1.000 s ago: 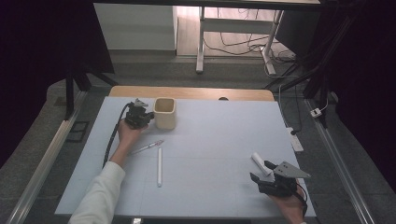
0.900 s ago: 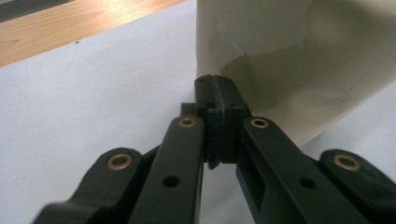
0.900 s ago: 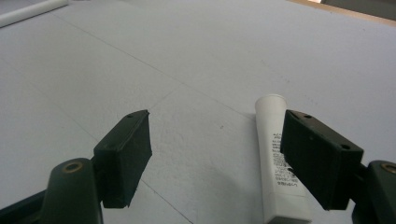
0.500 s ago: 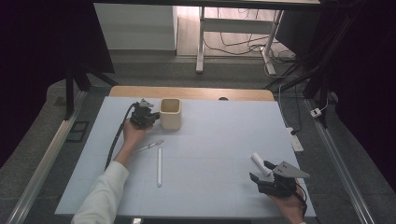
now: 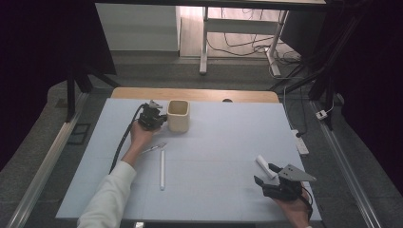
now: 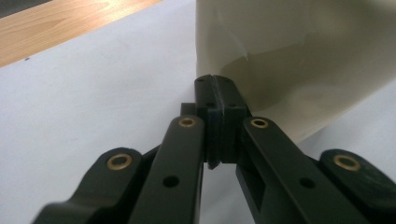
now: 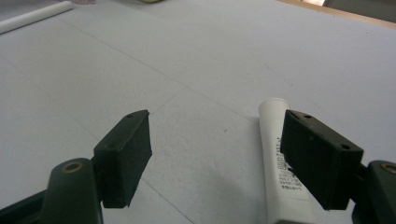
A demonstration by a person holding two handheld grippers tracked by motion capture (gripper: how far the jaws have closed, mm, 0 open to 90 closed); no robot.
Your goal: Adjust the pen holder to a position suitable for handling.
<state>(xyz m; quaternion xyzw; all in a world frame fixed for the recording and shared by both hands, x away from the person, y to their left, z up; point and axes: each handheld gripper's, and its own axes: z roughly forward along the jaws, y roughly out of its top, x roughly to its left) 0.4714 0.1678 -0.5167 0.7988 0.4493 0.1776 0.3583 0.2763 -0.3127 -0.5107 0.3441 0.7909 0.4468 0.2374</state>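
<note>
1. Table: pale sheet.
2. Cup: at the far left, upright, cream; probably stiff and light, likely to slide if nudged; best taken by its rim wall.
3. Left gripper: jaws fully closed, empty, tips touching the cup's side.
4. Right gripper: jaws wide apart, empty.
5. Tube: lying just beside its right jaw; likely soft, so grip mid-body.

Pale blue table cover, bare wooden table edge at far side, grey floor beyond, white frame legs, tangled cables, white power strip at right.
</note>
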